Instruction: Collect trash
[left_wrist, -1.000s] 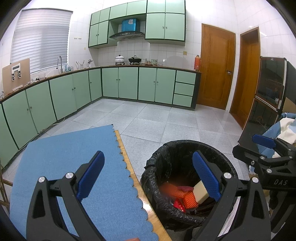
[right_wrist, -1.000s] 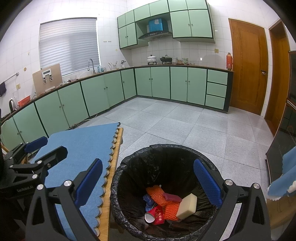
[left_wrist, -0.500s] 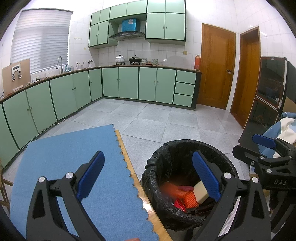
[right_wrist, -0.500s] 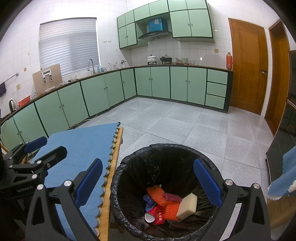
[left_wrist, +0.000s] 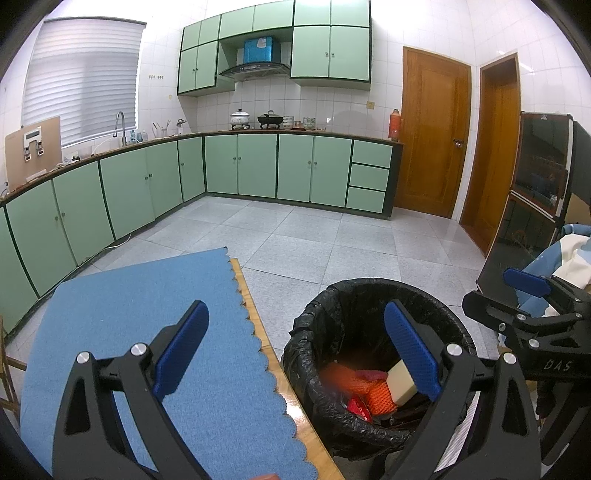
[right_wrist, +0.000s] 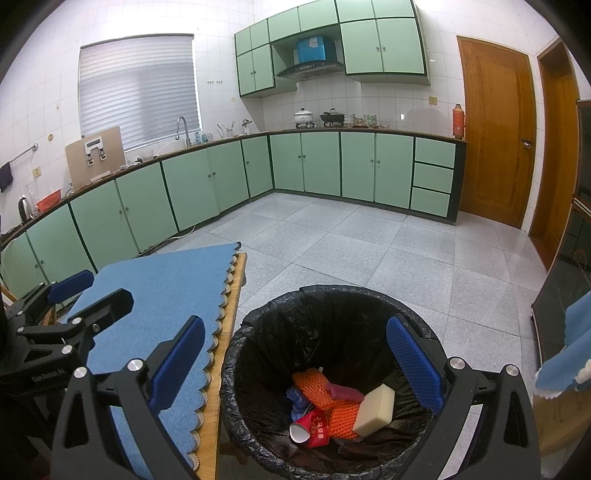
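A round bin with a black liner (right_wrist: 258, 332) stands on the floor beside the table; it also shows in the left wrist view (left_wrist: 314, 325). Inside lie an orange foam net (right_wrist: 332, 406), a cream sponge block (right_wrist: 375, 410), a red paper cup (right_wrist: 314, 430), a dark red piece and blue scraps. My right gripper (right_wrist: 295, 358) is open and empty above the bin. My left gripper (left_wrist: 295, 347) is open and empty over the table edge beside the bin. Each gripper shows in the other's view: the right (left_wrist: 532, 295), the left (right_wrist: 70, 295).
A blue scalloped mat (left_wrist: 129, 332) covers the wooden table (left_wrist: 255, 317) left of the bin. Green cabinets (left_wrist: 258, 166) line the far walls. Two wooden doors (left_wrist: 432, 140) are at the right. A dark glass cabinet (left_wrist: 535, 184) and blue-white cloth (left_wrist: 569, 254) sit at far right.
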